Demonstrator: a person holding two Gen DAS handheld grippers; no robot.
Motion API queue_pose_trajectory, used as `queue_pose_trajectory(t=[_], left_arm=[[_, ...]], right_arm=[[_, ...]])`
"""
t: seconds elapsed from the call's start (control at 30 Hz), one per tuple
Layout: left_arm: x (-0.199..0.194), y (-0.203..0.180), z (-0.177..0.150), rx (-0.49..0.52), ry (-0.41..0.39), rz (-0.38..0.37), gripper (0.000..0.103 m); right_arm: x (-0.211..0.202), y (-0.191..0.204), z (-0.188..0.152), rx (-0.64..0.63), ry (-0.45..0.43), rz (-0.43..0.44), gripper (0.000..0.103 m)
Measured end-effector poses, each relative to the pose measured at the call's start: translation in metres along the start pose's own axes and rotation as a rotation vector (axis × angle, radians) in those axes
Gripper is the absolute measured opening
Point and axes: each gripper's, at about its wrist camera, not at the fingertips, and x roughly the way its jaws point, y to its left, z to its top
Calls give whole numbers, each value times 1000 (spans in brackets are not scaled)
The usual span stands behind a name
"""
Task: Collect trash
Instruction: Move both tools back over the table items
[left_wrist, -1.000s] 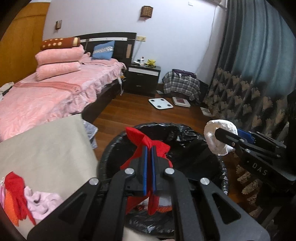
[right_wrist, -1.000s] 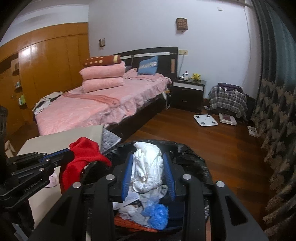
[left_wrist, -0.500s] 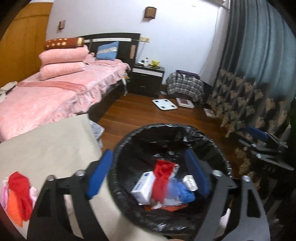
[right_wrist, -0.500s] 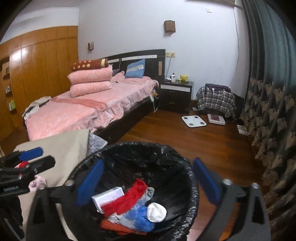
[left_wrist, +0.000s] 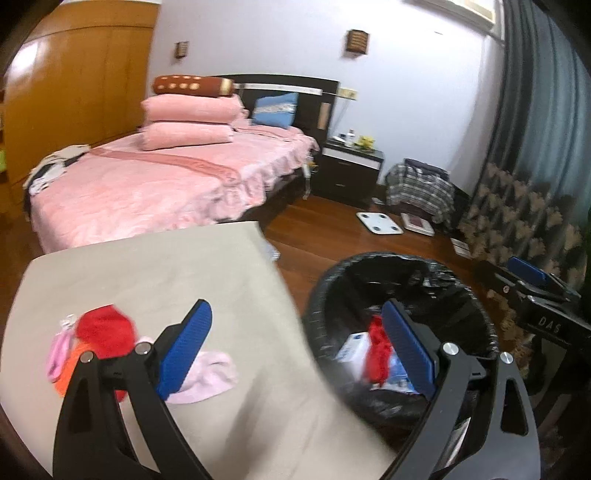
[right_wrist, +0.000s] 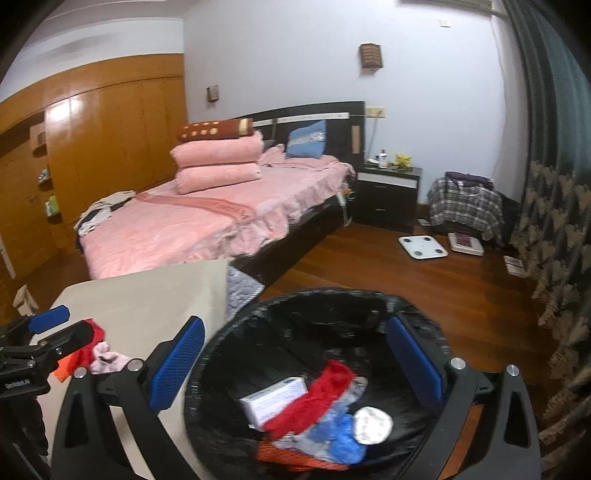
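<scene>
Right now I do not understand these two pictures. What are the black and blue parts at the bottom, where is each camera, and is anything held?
Each picture comes from a camera on a hand-held two-finger gripper, looking along its fingers. The left gripper is opening and holds nothing; the right gripper is open and empty. Both hang by a bin with a black bag. Inside lie a red cloth, a white box and a white wad. On the beige table remain a red item and a pink cloth.
</scene>
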Motion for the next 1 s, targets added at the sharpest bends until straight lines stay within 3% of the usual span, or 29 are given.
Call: queue_pose_trajectory(t=[0.47,0.8,1.0], left_arm=[[-45,95,-19,-76,-44,222,91],[-57,168,-51,-156,-3,350,90],[-50,202,-66,-193,37,389,86]], right_arm=[[23,103,-3,-95,8,190,97],[54,166,-21,-151,34,265,96],[79,197,-37,-178,92,301,90]])
